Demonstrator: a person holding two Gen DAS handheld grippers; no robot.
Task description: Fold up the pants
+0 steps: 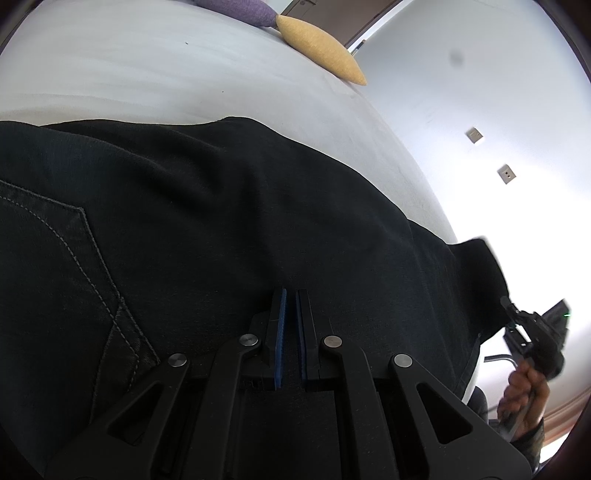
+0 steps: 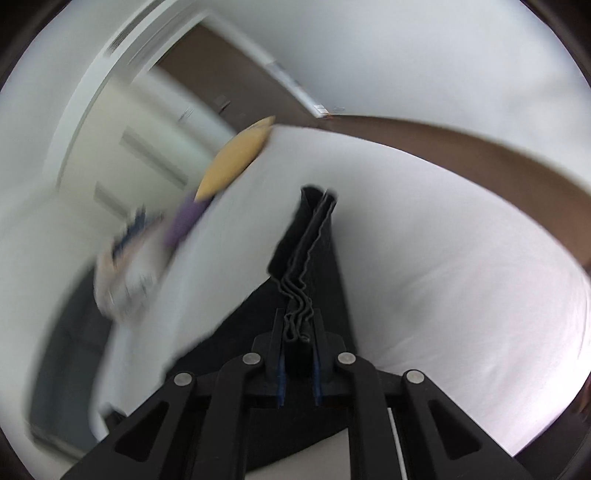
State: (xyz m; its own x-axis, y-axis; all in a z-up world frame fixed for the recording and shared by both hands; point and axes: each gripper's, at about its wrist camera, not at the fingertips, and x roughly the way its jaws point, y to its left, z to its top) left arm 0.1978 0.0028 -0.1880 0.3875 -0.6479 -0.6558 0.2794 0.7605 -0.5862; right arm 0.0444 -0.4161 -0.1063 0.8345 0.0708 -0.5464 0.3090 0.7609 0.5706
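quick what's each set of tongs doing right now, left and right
Left tongs: nearly closed over the black pants; whether they pinch fabric cannot be told.
Right tongs: closed on a bunched hem of the pants.

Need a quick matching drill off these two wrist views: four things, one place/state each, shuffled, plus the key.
Things:
1. right gripper
2. left gripper
3. yellow pillow
4. pants

Place or state:
A. lies at the far edge of the white bed, next to a purple pillow
B. black, spread over the bed, back pocket stitching showing
C. shut on bunched hem layers of the pants
D. pads nearly together with a narrow gap, low over the black fabric; a grip cannot be told

Pairs: 1-C, 2-D, 3-A, 4-B
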